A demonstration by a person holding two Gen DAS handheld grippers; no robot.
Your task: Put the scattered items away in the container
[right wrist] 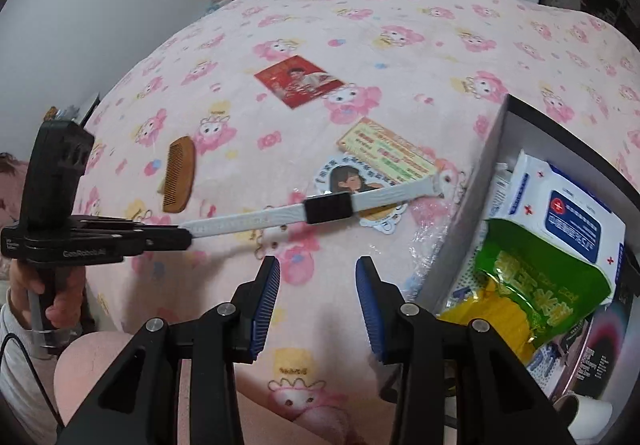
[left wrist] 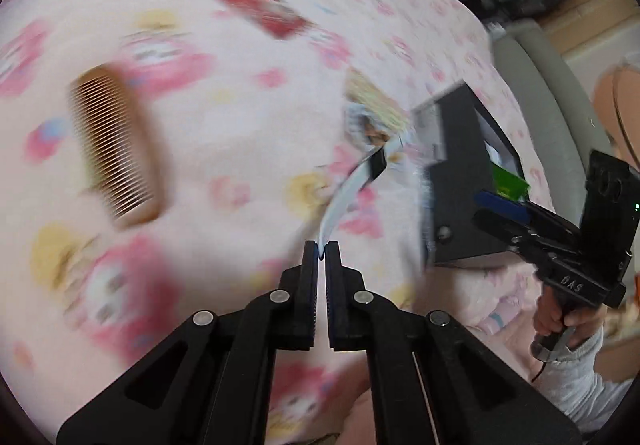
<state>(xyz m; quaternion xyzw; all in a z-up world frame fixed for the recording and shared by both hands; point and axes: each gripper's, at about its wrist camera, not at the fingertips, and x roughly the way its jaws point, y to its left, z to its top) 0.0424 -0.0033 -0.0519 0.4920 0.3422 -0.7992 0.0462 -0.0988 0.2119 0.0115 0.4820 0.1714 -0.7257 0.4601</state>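
Across the pink cartoon-print bedspread (left wrist: pixel 240 149) in the left wrist view, the left tongs (left wrist: pixel 321 249) are clamped on the very tip of a smartwatch's (left wrist: pixel 376 161) white strap, which curves away toward the black box (left wrist: pixel 452 181) where the right tongs (left wrist: pixel 500 213) reach in from the right. A wooden comb (left wrist: pixel 114 149) and a red card (left wrist: pixel 252 3) lie well apart on the bedspread, both smeared by blur.

Seen from the right wrist, the right tongs (right wrist: pixel 318 265) stand apart with nothing between the blue pads. The left tongs (right wrist: pixel 184 239), gripped by a hand (right wrist: pixel 44 293), hold the smartwatch (right wrist: pixel 328 207) stretched out almost level above the bed, its far strap end near the box wall (right wrist: pixel 480 165). The box already contains a wipes pack (right wrist: pixel 560 205) and a green packet (right wrist: pixel 540 273). Below the watch lie a round sticker (right wrist: pixel 348 181) and a yellow card (right wrist: pixel 384 151); the comb (right wrist: pixel 178 175) and red card (right wrist: pixel 298 81) sit further off.

The hold is only on the strap's tip, so the heavy watch body could swing or slip free during a quick move. The far end could also catch the box rim, dropping the watch outside the container.
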